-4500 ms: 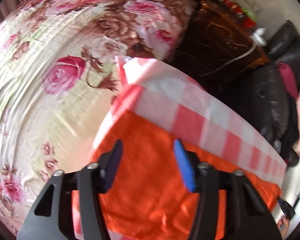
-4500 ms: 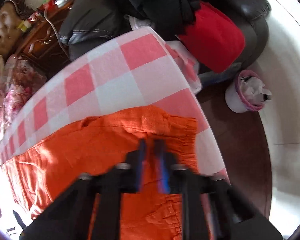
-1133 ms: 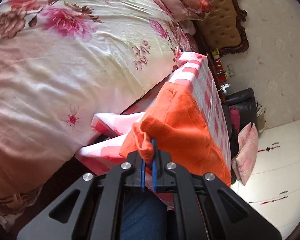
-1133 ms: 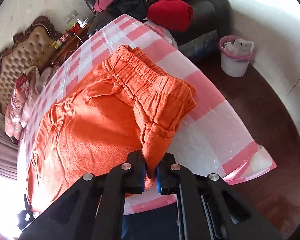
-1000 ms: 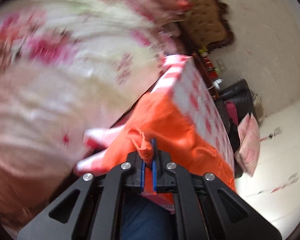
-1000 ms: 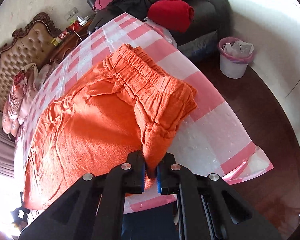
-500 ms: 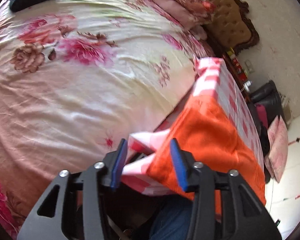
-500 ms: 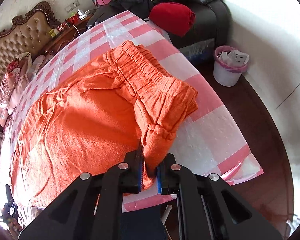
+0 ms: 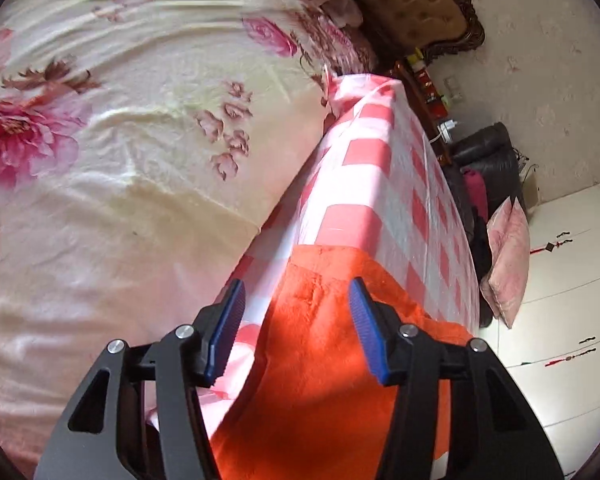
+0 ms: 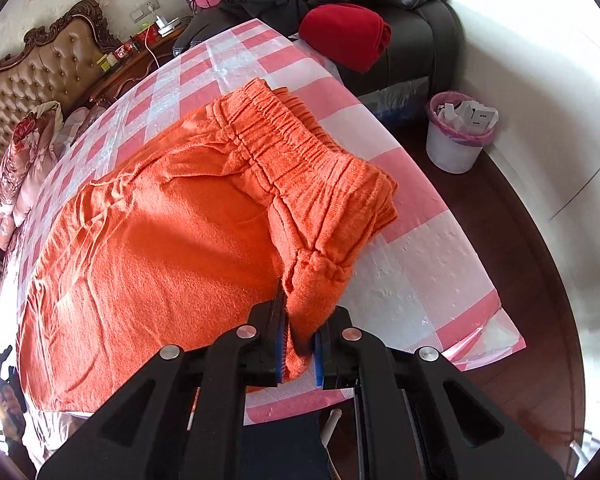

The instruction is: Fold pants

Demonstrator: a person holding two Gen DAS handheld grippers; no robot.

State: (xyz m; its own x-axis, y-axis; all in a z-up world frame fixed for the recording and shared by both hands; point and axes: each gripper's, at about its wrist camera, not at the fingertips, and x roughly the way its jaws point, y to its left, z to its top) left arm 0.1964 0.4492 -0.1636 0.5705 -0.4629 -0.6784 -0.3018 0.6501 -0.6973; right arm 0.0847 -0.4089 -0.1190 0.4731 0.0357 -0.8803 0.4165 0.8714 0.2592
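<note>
Orange terry-cloth pants (image 10: 188, 232), spread across the pink-and-white checked tablecloth (image 10: 420, 264) on the table, folded lengthwise with both legs stacked. Released at the leg end a moment ago by the left gripper (image 9: 296, 332), now hovering over that hem with blue pads (image 9: 364, 336) apart and narrowing again, cloth beneath but not pinched (probably lining up a fresh grab). Pinched at the near waistband corner by the right gripper (image 10: 300, 348), fingers pressed onto the fabric. Elastic waist gathered and ridged, surface rumpled. Likely ready for a crosswise fold. Beyond, a floral bedspread (image 9: 120, 140) and white wastebasket (image 10: 456, 140).
</note>
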